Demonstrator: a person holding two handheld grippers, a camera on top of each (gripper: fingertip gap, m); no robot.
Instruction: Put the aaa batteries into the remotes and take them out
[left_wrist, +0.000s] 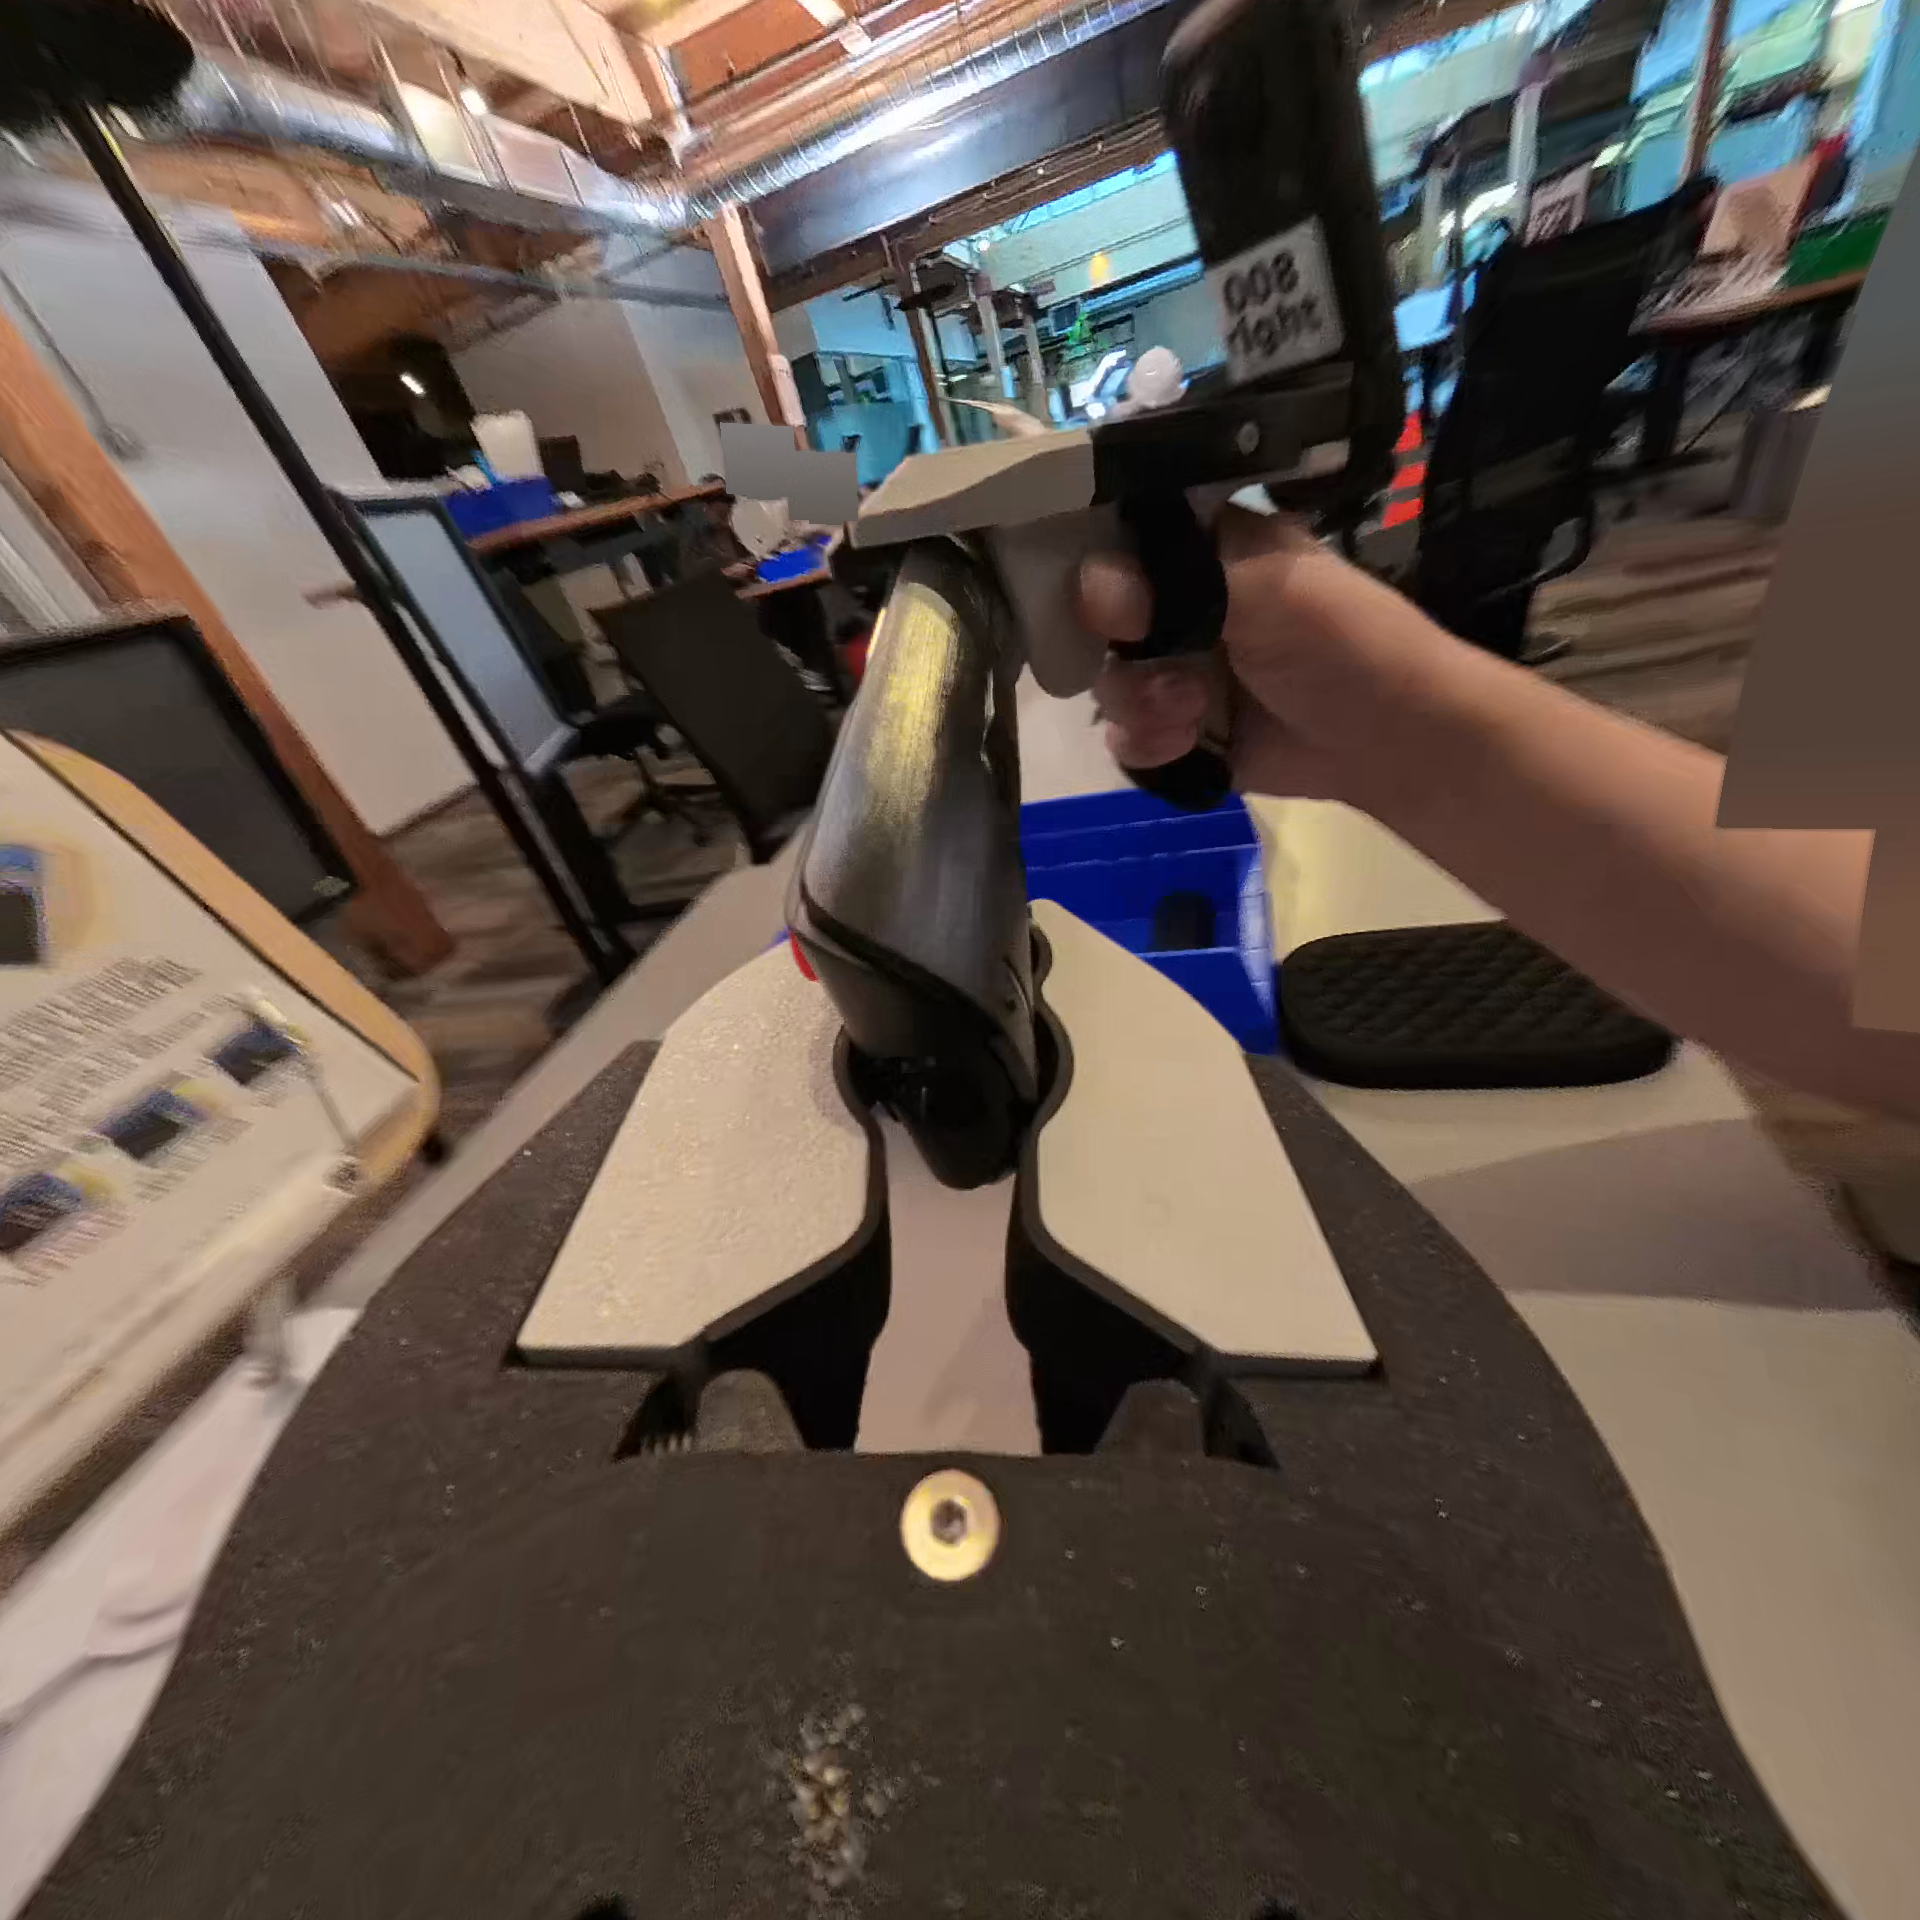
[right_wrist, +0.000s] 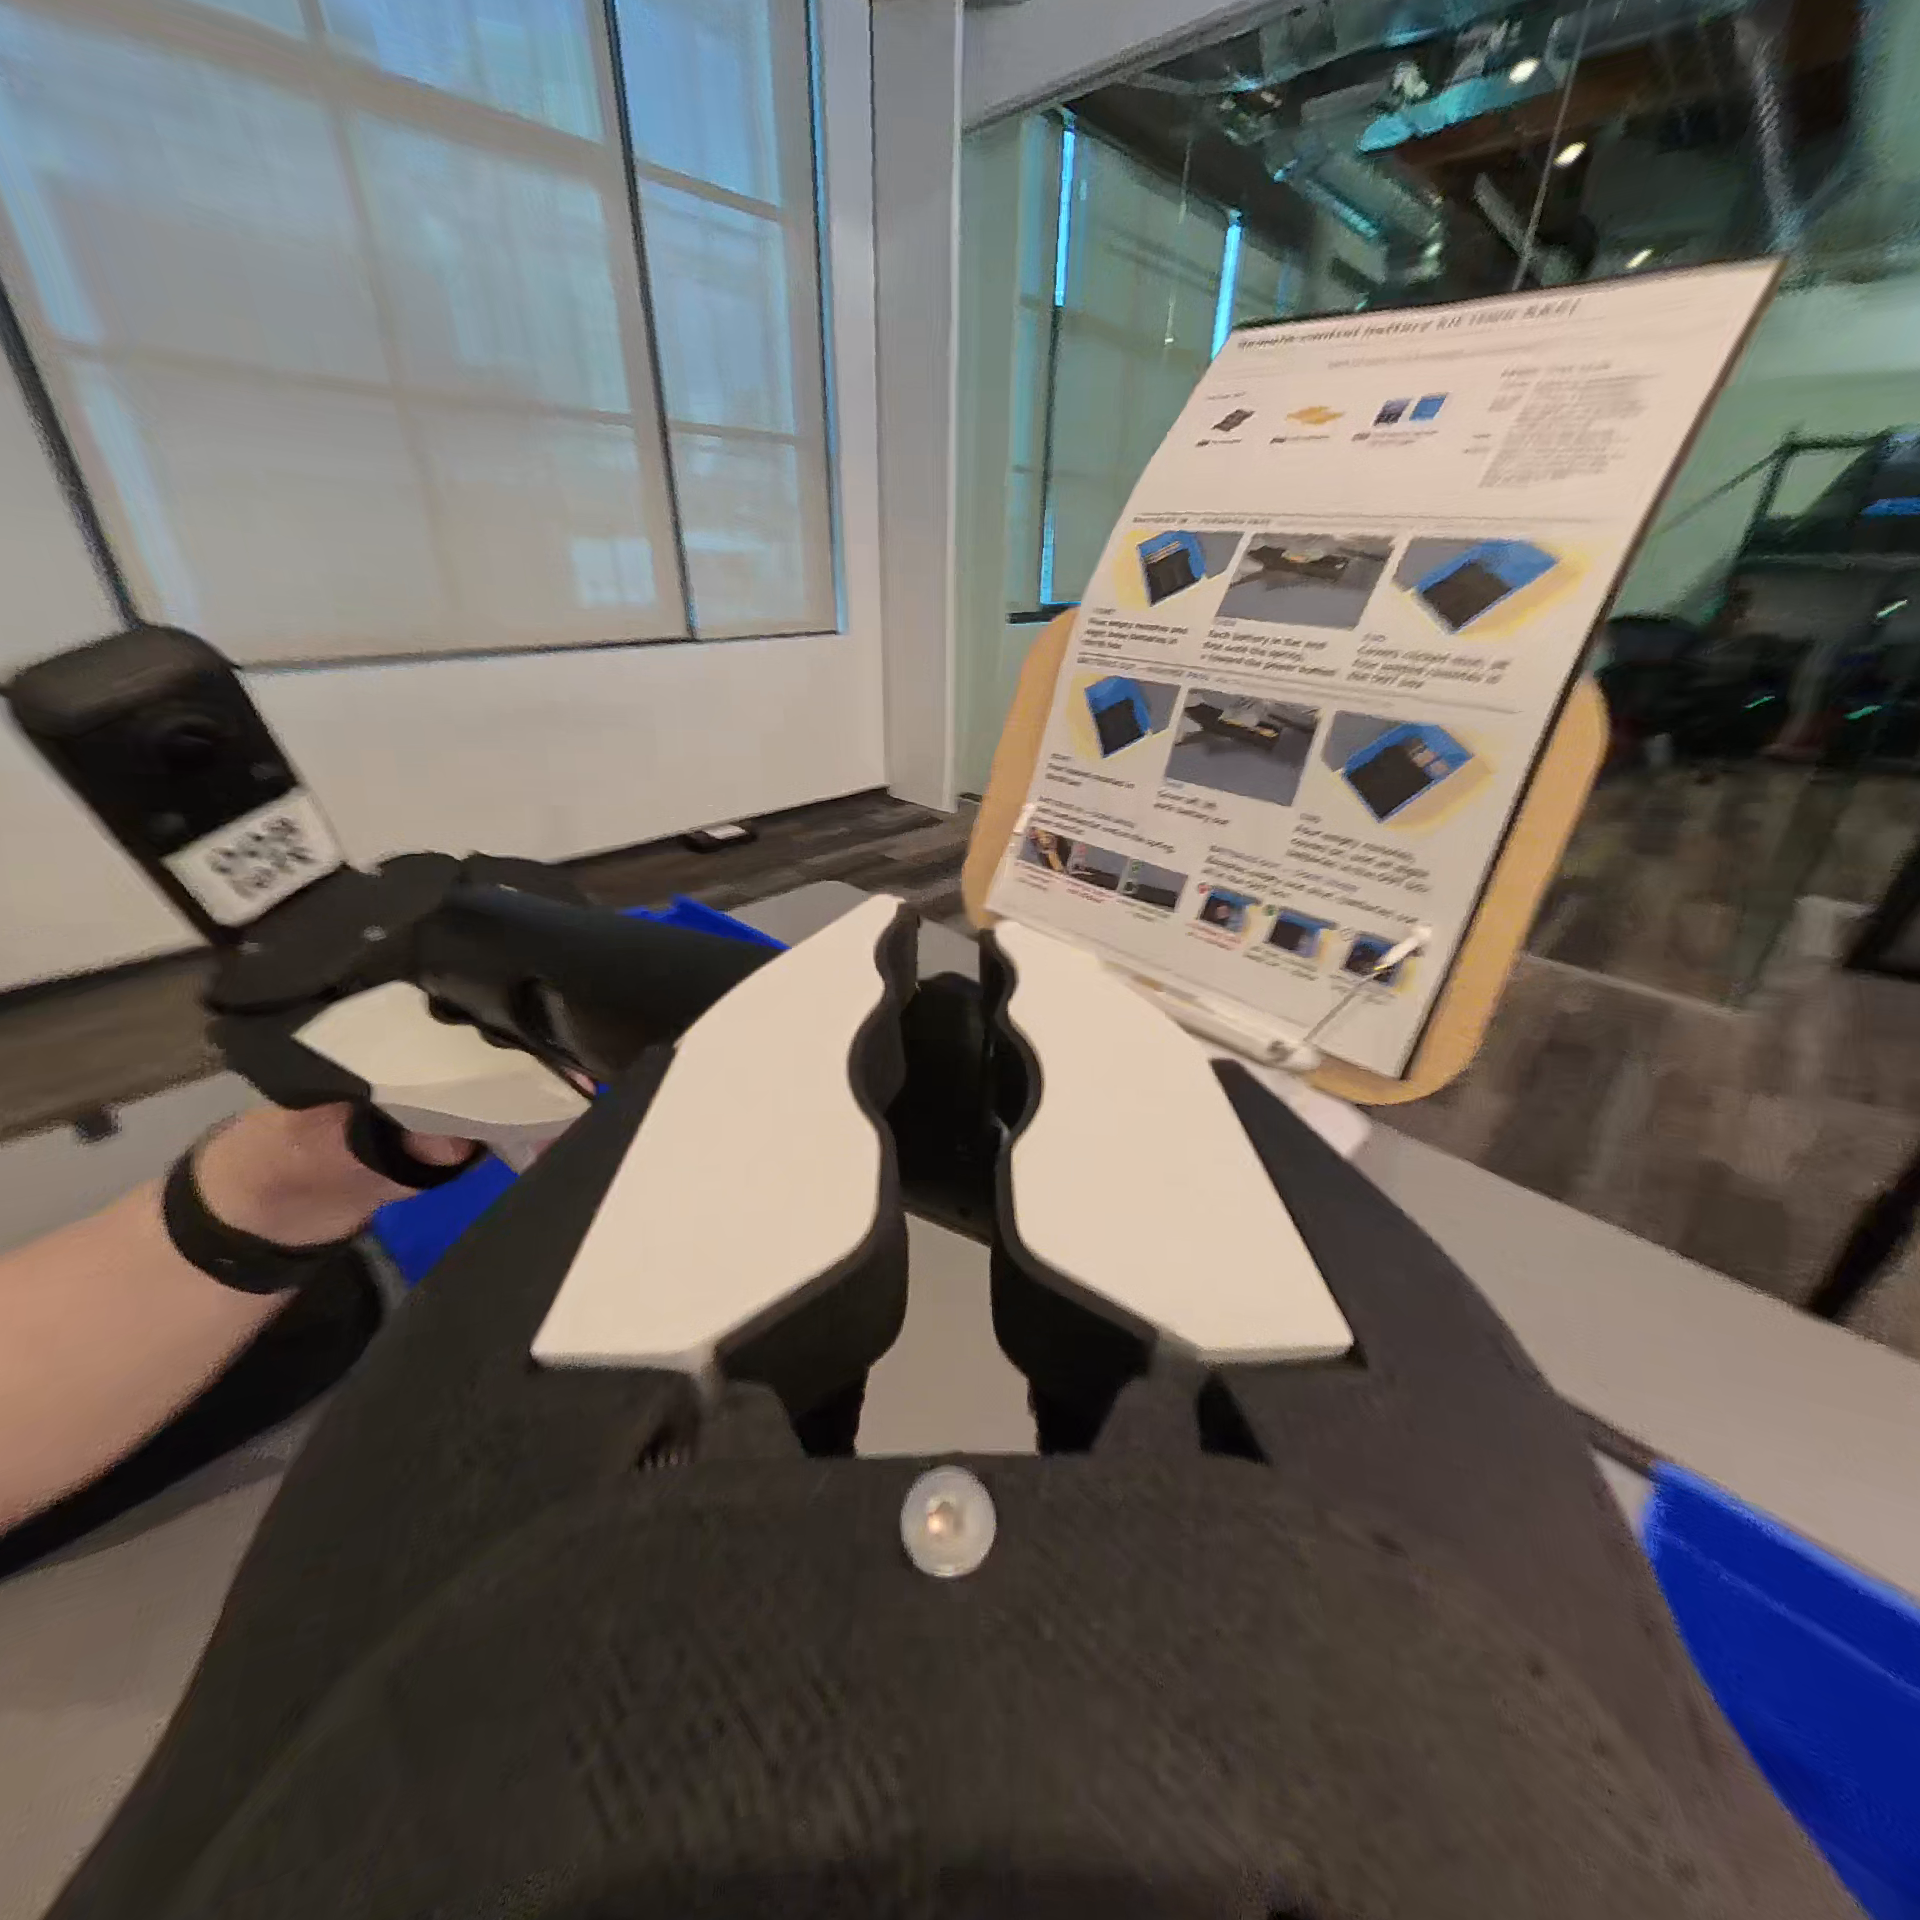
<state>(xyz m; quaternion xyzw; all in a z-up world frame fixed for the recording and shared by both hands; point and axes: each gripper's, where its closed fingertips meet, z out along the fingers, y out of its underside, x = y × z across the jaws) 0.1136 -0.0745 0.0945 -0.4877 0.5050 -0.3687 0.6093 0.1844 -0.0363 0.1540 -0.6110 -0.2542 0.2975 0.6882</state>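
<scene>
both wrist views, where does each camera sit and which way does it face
Left wrist view: on the left gripper, looking across the table at an office; its fingers grip a black remote; the right gripper and hand show.
Right wrist view: on the right gripper, facing windows and an instruction board; the left gripper shows.
Shared: remote, both grippers, blue bin.

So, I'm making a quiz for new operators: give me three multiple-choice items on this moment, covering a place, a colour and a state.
1. Where is the remote? A lying on the table; B held between left gripper and right gripper; C on the black pad.
2. The bin is: A red; B blue; C green.
3. The left gripper is: A open, empty; B shut on the remote; C out of view.
Key: B, each gripper clamps one end; B, its walls show blue; B, its fingers pinch the lower end.
</scene>
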